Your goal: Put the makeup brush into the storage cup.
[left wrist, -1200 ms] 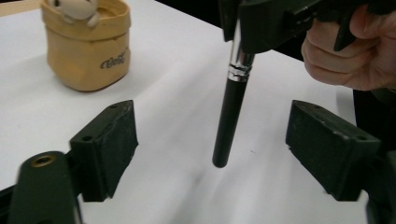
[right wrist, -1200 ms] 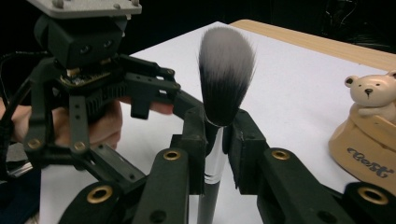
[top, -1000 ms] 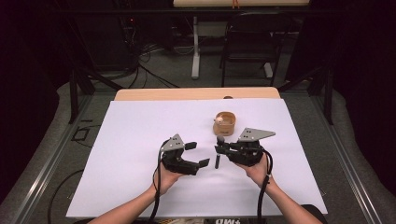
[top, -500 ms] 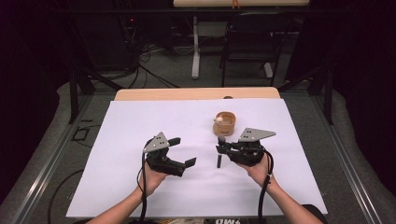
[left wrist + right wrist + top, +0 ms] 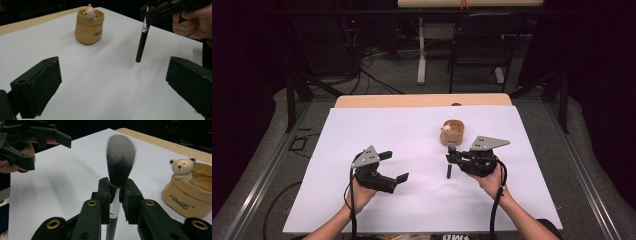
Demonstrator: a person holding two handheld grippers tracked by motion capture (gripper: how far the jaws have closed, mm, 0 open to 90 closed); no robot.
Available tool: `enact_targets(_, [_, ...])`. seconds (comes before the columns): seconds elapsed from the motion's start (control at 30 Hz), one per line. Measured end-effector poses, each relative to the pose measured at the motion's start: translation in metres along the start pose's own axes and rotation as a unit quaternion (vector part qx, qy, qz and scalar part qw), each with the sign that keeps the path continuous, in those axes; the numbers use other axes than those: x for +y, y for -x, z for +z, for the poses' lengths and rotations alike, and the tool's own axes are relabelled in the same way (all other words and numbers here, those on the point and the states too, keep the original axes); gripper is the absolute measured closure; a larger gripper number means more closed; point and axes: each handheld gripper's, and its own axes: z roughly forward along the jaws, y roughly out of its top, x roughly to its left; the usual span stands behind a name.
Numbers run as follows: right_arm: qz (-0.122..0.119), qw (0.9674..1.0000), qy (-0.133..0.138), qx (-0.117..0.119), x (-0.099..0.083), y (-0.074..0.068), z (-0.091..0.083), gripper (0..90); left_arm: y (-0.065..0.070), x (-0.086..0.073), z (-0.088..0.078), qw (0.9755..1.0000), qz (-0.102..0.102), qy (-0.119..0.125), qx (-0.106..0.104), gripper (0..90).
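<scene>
Two grippers level: right gripper (image 5: 451, 159) upholding brush (image 5: 119, 170); left gripper (image 5: 394, 166) agape

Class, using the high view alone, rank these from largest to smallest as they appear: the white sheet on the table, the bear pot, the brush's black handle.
1. White sheet, by far the largest.
2. Bear pot.
3. Brush's black handle, a thin stick hanging below the right gripper; about as tall as the pot, but far narrower.

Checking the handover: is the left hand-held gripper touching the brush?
Apart. Left gripper view: the left hand-held gripper stands open, white table between it and the brush.
</scene>
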Motion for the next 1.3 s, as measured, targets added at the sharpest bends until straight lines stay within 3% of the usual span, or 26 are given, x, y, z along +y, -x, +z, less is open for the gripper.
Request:
enact_targets(0.23, [0.002,1.0,0.003,-0.006,0.0,0.002,-0.003,77.7,-0.009,-0.009,-0.017,0.9999,0.005,-0.003,0.015,0.3])
enact_targets(0.3, [0.004,1.0,0.003,-0.005,0.0,0.003,-0.004,77.7,-0.011,-0.012,-0.022,1.0,0.0,-0.002,0.007,0.3])
enact_targets(0.47, [0.006,0.9999,0.003,-0.009,0.0,0.004,-0.006,77.7,-0.013,-0.02,-0.031,0.9998,0.006,-0.014,0.016,0.3])
enact_targets(0.73, [0.006,0.9999,-0.001,-0.014,0.0,0.005,-0.006,77.7,-0.019,-0.033,-0.047,0.9995,-0.011,-0.02,0.024,0.3])
enact_targets(1.3, [0.014,0.9995,-0.002,-0.029,-0.003,0.008,-0.013,77.7,-0.023,-0.044,-0.071,0.9987,-0.019,-0.006,0.047,0.3])
